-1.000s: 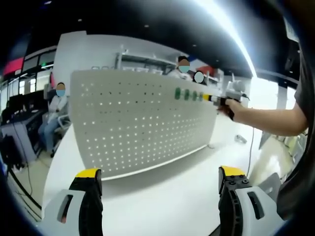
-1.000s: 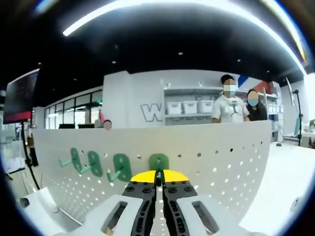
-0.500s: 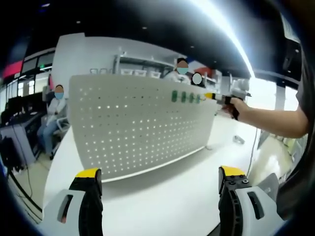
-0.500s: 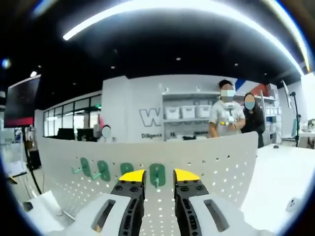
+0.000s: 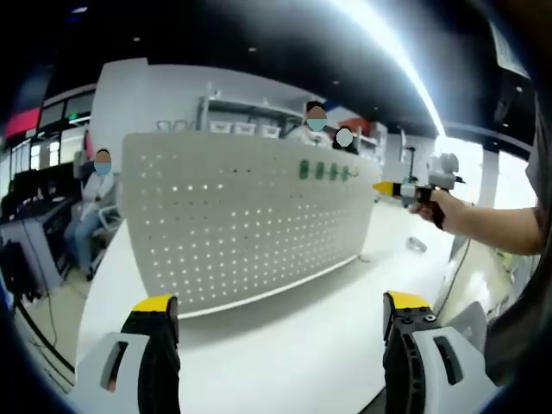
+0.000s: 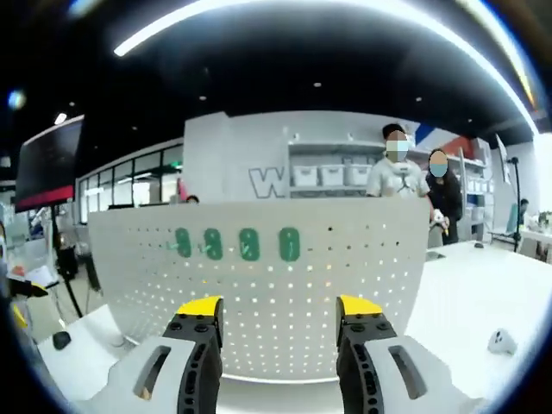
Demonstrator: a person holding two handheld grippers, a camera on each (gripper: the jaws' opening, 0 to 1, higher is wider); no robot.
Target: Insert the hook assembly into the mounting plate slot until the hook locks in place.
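Across the middle of both views the white counter (image 5: 285, 345) carries the upright white perforated mounting plate (image 6: 259, 293), and four green hooks (image 6: 290, 244) sit in a row along its upper part, so I judge the insertion done, though whether the last hook has locked cannot be told. At the bottom of the right gripper view the right hand-held gripper (image 6: 280, 307) hangs off the plate, jaws wide and empty; it also shows at centre right of the left gripper view, in a person's hand. The left hand-held gripper (image 5: 281, 302) rises low in its frame, wide and empty, well apart from the plate.
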